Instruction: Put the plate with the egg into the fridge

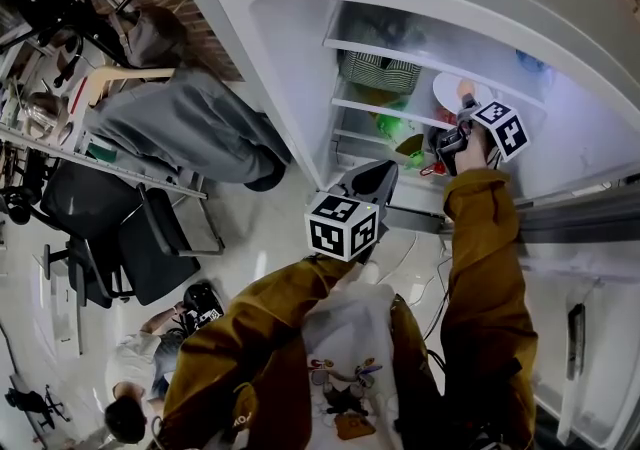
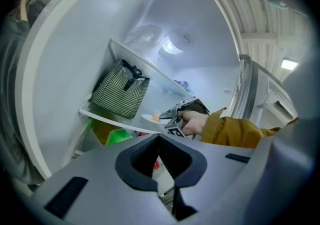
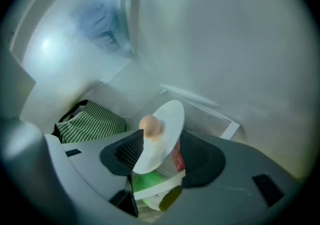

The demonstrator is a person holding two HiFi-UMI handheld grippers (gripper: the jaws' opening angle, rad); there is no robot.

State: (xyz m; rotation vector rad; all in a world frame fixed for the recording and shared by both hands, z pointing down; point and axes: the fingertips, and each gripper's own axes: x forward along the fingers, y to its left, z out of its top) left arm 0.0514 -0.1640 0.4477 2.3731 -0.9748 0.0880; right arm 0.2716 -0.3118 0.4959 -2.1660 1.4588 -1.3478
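The right gripper view shows the right claw point(image 3: 162, 155) wide, straddling the plate point(image 3: 168, 119) and egg point(image 3: 150, 126) without gripping. The left gripper view shows that plate on the fridge shelf point(image 2: 112, 118), 4 o'clock from a striped bag point(image 2: 121, 96), and the left claw point(image 2: 161, 161) closed, empty.

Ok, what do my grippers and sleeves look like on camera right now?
The left gripper and the right gripper both have grey moulded bodies with black ribbed jaw pads. Each carries a white cube printed with black square markers: the left cube and the right cube. Both arms wear mustard-brown sleeves.
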